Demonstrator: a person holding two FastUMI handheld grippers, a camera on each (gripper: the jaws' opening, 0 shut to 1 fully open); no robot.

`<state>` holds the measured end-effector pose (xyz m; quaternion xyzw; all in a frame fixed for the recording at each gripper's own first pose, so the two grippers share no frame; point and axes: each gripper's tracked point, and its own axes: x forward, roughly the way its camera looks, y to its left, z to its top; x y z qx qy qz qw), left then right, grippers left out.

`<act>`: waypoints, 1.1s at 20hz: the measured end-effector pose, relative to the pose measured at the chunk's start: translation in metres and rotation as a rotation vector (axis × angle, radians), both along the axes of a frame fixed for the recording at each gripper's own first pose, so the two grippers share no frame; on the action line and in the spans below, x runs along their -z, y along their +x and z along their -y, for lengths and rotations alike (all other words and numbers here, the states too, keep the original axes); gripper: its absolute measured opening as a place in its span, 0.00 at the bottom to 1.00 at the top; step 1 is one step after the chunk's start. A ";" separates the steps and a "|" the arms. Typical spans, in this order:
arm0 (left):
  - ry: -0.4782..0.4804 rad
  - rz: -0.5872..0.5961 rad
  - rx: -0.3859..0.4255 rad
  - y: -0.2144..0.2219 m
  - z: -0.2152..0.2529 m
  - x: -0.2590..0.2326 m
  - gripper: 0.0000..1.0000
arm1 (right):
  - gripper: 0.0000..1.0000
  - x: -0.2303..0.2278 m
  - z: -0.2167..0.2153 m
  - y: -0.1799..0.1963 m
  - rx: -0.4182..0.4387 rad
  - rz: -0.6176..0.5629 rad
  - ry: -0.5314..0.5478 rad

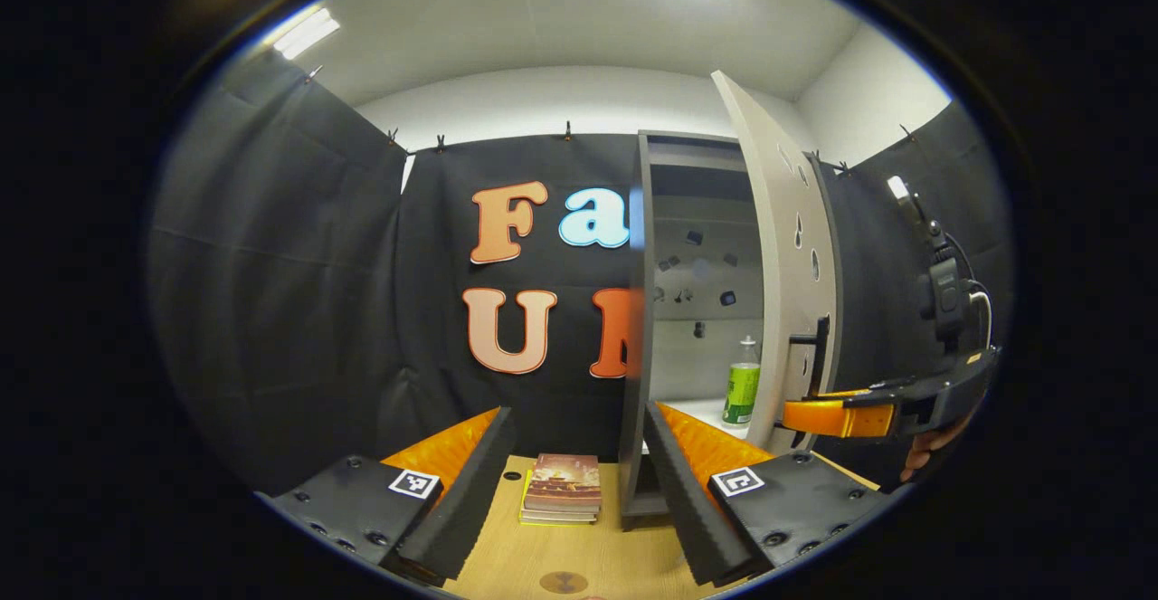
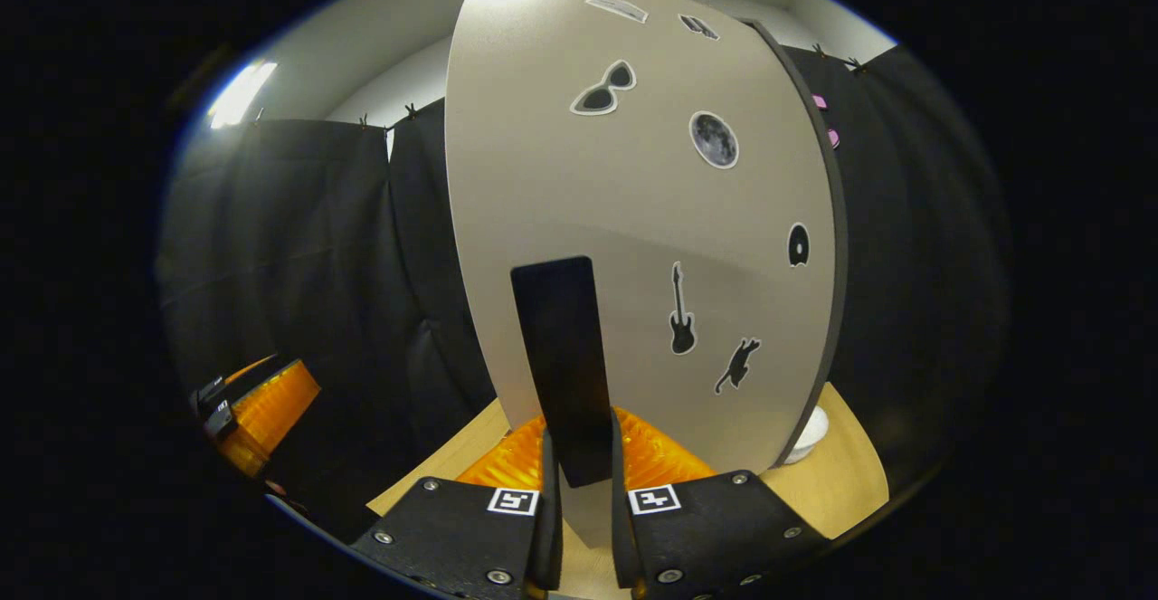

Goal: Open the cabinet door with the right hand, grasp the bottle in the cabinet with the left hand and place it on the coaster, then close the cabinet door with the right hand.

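The grey cabinet (image 1: 644,328) stands with its door (image 1: 785,247) swung open toward me. Inside on the white shelf stands a green bottle (image 1: 742,392) with a clear cap, upright. My left gripper (image 1: 579,482) is open above the wooden table, well short of the cabinet. A round brown coaster (image 1: 563,582) lies on the table just below it. My right gripper (image 2: 583,491) is shut on the door's black handle (image 2: 563,356), pressing it from both sides. From the left gripper view, the right gripper (image 1: 819,414) appears at the handle (image 1: 814,351), a hand behind it.
A stack of books (image 1: 562,488) lies on the table left of the cabinet. A white round object (image 2: 805,437) sits on the table behind the door's lower edge. The sticker-covered door face (image 2: 633,211) stands close ahead of the right gripper. The left gripper (image 2: 258,414) shows at the far left.
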<state>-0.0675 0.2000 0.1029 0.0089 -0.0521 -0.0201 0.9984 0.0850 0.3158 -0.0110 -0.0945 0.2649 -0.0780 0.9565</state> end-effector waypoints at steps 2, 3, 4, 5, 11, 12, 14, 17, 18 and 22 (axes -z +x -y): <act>-0.004 0.005 0.014 -0.003 0.015 -0.007 0.91 | 0.22 -0.012 0.011 -0.019 0.013 0.014 -0.003; -0.004 0.007 0.025 -0.005 0.025 -0.009 0.91 | 0.22 -0.021 0.018 -0.033 0.021 0.021 -0.003; -0.002 0.010 0.035 -0.007 0.034 -0.012 0.91 | 0.22 -0.028 0.025 -0.043 0.030 0.029 -0.006; 0.001 0.010 0.043 -0.009 0.044 -0.013 0.91 | 0.22 -0.029 0.027 -0.045 0.040 0.034 -0.010; -0.065 -0.032 0.074 -0.011 0.082 -0.009 0.91 | 0.21 -0.054 0.060 -0.081 0.107 0.107 -0.013; -0.060 -0.032 0.073 -0.012 0.086 -0.010 0.92 | 0.20 -0.057 0.065 -0.084 0.113 0.107 -0.010; -0.041 -0.025 0.077 -0.014 0.098 -0.015 0.94 | 0.20 -0.060 0.075 -0.090 0.121 0.100 0.005; -0.017 -0.016 0.097 -0.013 0.121 -0.020 0.90 | 0.18 -0.069 0.083 -0.096 0.144 0.125 0.001; -0.012 -0.019 0.104 -0.012 0.129 -0.022 0.90 | 0.18 -0.072 0.086 -0.099 0.155 0.137 -0.002; -0.004 -0.035 0.137 -0.004 0.157 -0.033 0.90 | 0.17 -0.094 0.101 -0.103 0.179 0.210 -0.001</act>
